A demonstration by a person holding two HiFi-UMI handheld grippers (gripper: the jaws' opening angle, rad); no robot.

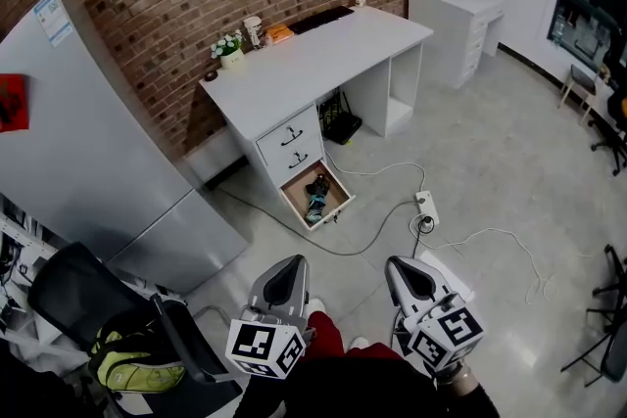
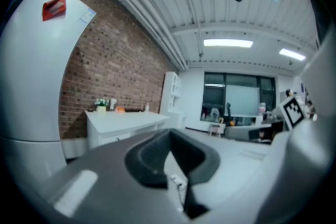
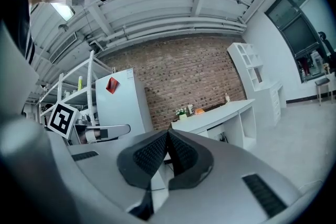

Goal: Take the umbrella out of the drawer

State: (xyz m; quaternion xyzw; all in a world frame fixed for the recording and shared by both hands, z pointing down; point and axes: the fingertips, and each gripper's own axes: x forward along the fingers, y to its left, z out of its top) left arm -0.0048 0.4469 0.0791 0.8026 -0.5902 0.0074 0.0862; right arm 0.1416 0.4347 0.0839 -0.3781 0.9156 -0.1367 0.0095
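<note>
Jaws are pressed together, empty, on left gripper [image 1: 290, 265] and right gripper [image 1: 405, 269], both held well apart from the desk [image 1: 323, 54]. The umbrella [image 1: 317, 192] is seen inside the pulled-out bottom drawer [image 1: 295, 205] under the desk's left end.

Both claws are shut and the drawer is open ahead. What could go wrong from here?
1. The cable and power strip lie on the floor in front of the drawer, so the person could trip or snag on them.
2. The left claw and right claw are shut, so they may just nudge the umbrella unless opened first.
</note>
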